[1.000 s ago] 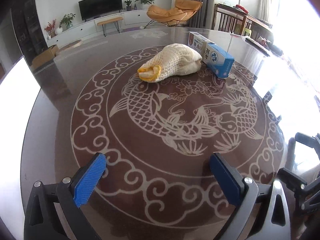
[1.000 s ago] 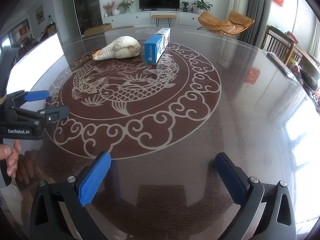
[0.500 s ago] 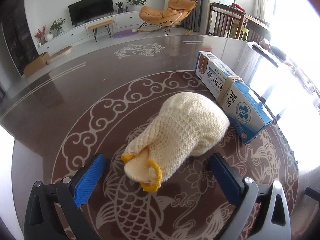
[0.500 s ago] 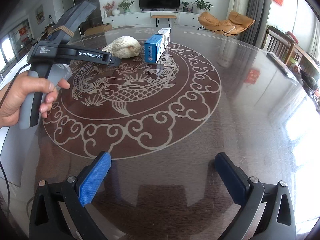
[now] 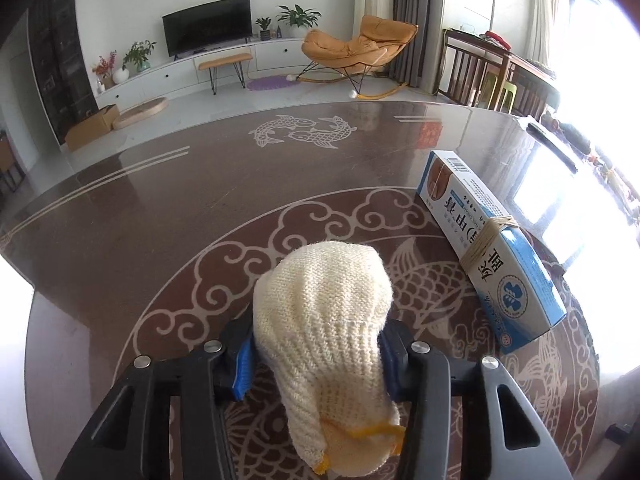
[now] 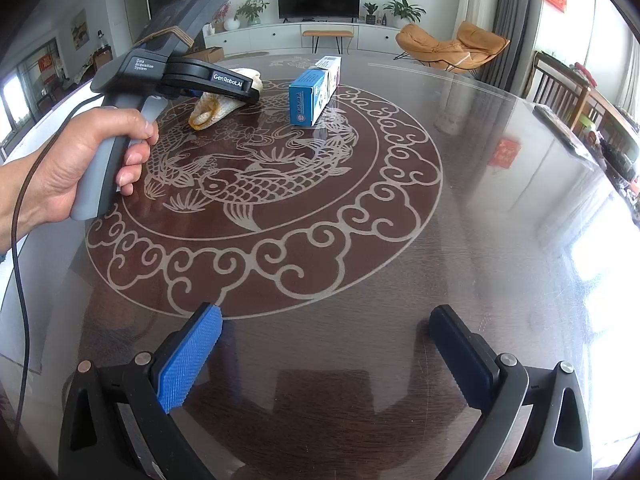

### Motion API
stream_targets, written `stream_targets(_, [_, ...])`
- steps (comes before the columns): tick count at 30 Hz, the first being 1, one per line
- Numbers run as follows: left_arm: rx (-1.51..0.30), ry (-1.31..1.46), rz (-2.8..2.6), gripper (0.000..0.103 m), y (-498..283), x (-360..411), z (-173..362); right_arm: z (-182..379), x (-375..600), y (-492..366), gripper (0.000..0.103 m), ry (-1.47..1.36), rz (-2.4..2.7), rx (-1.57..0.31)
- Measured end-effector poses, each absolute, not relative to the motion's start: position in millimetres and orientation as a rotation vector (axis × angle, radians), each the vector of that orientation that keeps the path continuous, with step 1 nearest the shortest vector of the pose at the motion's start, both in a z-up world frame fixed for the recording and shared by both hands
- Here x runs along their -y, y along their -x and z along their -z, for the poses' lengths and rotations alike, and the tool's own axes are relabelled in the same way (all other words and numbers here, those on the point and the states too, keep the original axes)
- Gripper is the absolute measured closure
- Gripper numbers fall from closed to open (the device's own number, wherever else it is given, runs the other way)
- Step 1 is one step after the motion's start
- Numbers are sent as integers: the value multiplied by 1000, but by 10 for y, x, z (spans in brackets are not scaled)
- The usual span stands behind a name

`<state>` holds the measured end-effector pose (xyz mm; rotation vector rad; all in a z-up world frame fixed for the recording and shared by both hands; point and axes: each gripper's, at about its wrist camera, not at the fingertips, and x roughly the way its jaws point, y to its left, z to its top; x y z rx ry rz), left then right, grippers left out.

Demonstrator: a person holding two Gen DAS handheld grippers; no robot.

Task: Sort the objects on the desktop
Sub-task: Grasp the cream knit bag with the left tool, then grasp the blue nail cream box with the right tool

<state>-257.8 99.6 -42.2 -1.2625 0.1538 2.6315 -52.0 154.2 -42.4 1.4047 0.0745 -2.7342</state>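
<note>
A cream knitted glove (image 5: 324, 320) with a yellow cuff lies on the brown table (image 5: 160, 208). My left gripper (image 5: 316, 334) straddles its middle. The jaws are closing, and both blue pads (image 5: 242, 360) press into the glove's sides. In the right wrist view a hand (image 6: 80, 160) holds that left gripper (image 6: 246, 94) over the glove (image 6: 212, 110). A blue and white box (image 5: 492, 248) bound with twine lies just right of the glove, apart from it. My right gripper (image 6: 326, 316) stands open above bare table near the front edge, with nothing between its fingers.
The round table (image 6: 480, 240) is glossy, with a carved fish and cloud pattern. Dark wooden chairs (image 6: 560, 92) stand at its right side. Beyond the far edge are an orange lounge chair (image 5: 356, 52) and a TV console (image 5: 208, 32).
The left gripper moved forward over the glove, which went from between wide-open fingers to squeezed between narrowed pads. The right gripper stayed still.
</note>
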Motion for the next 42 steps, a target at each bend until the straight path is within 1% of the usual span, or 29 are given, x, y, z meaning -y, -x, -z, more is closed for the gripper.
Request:
stream_targets(4, [-141,1281,-2669,54,2217,-738,445,425,-1542,520,0,-1405,2734,-75])
stream_targets(14, [-88,1313,-2733,52,903,89,479,429,-1541,523,0,-1405,2734,-74])
stream_targets(18, [-62,1317,-2742,53,719,212,487,428,-1538,522,0,-1405,2736,-78])
stream_targets(21, [-87,1321,-2748,52,710,171,496,425,-1539,579,0,-1414,2719,-44])
stream_targets(25, [-80,1320,-2747,52,708,163,503,260,-1417,1099,1,-1443,2576,69])
stream_targets(28, [-80,1321,-2747,52,706,163,504,21,-1300,1639,1,-1383,2678,4])
stream_targets(31, [-75,1319,-2746,52,685,177,522,-26,-1179,2161,3,-1424,2712,-59])
stream_targets(32, [-75,1319,-2746,52,685,174,521,11,-1154,2298,11,-1459,2700,-59])
stream_targets(33, [-75,1319,-2746,52,685,175,521,63,-1131,2411,25,-1497,2686,-54])
stream_targets(34, [-75,1319,-2746,52,685,175,522,114,-1125,2505,34,-1531,2666,-35])
stream_targets(36, [-75,1318,-2745,52,684,176,523,202,-1168,2623,70,-1578,2637,45])
stream_targets(37, [-73,1318,-2744,52,688,183,519,212,-1222,2642,74,-1568,2638,115])
stream_targets(39, [-73,1317,-2743,52,685,191,524,214,-1380,2599,79,-1515,2650,286])
stream_targets(42, [-72,1317,-2743,52,685,193,526,295,-1658,2438,80,-1437,2561,625])
